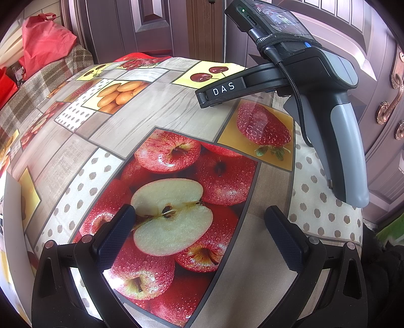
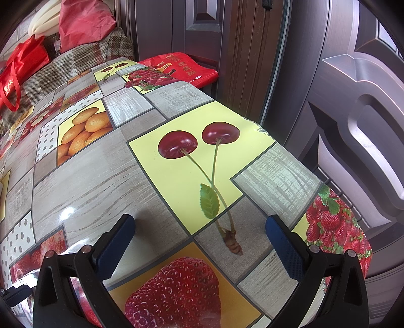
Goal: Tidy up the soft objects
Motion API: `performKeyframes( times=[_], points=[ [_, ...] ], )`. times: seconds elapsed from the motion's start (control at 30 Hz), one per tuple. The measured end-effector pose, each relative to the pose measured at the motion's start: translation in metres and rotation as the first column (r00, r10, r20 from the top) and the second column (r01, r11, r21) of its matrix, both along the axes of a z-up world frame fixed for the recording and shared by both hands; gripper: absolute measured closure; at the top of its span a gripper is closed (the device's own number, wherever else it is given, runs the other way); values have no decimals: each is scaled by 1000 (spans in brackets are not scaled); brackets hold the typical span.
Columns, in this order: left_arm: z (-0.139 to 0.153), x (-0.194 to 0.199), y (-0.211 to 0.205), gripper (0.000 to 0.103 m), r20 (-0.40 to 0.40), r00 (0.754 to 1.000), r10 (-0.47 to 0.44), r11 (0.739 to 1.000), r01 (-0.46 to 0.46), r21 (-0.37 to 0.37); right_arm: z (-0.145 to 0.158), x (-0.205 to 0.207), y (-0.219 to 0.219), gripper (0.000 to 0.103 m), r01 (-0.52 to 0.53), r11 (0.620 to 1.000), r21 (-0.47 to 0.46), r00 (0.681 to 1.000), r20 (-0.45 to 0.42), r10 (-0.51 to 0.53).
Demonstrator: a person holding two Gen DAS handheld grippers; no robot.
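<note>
Glossy oilcloth printed with fruit panels, covering the table (image 1: 141, 118) under both tools. Left gripper (image 1: 199, 227) low over the printed apples, fingers spread wide, nothing between the pads. Right gripper (image 2: 200, 233) likewise spread wide and empty, poised over the printed cherry stems near the table's right edge; from the left wrist view, seen side-on as a black and grey handle with a phone strapped on top and "DAS" lettered on its finger (image 1: 290, 83).

No loose soft item on the cloth within either view. Soft things gathered at the far left end instead: a salmon-red fabric bag (image 2: 85, 22), bulging and slumped, resting on a brown plaid cover (image 2: 75, 60); contents hidden, cannot tell what fills it. Beside it, pale cream folded material (image 2: 43, 20), partly cut off by the picture's edge. Further left, a bright red tote (image 2: 22, 65) with long handles drooping over the plaid; inside not visible. Flat red printed bag (image 2: 181, 68) lying just past the table's far edge, against the base of the brown metal door (image 2: 353, 126). Ornate copper handle (image 1: 394, 93) on the door at the right of the left wrist view.
</note>
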State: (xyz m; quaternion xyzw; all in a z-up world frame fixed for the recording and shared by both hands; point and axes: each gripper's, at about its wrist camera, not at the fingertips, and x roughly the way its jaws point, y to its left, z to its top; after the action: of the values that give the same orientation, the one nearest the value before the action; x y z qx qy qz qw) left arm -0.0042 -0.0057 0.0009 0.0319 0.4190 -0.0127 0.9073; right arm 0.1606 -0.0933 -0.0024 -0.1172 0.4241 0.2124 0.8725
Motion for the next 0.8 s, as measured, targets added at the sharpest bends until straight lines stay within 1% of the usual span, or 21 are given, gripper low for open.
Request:
performKeyframes(
  times=[0.8],
  points=[
    [0, 0, -1, 1, -3, 1000, -1, 1000, 1, 2, 0, 0, 0, 0, 0, 1000, 0, 1000, 0, 0]
  ],
)
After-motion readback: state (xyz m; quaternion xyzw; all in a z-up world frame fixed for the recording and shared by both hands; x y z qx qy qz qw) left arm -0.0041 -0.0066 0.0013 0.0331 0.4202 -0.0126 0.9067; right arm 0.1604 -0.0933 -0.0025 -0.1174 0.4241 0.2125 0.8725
